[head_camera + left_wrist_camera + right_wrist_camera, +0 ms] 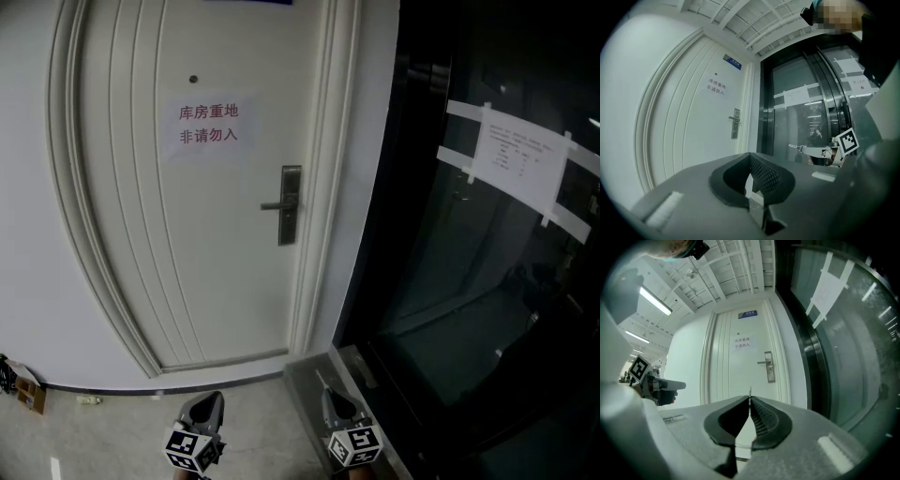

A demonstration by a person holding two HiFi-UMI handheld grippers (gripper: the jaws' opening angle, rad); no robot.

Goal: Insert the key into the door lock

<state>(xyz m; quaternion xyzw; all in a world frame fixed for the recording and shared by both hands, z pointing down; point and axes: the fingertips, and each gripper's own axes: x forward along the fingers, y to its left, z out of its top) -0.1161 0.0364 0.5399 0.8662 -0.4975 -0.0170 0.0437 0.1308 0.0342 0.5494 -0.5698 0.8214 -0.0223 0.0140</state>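
Head view steeply down, gripper views level, all facing door

Your L gripper and R gripper are held level, side by side. L jaws are closed w/ nothing between them. R jaws pinch the key.

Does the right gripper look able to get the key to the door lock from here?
Likely yes, once closer: the right gripper, shut on the key, faces the lock with nothing between them, but the door stands some way ahead.
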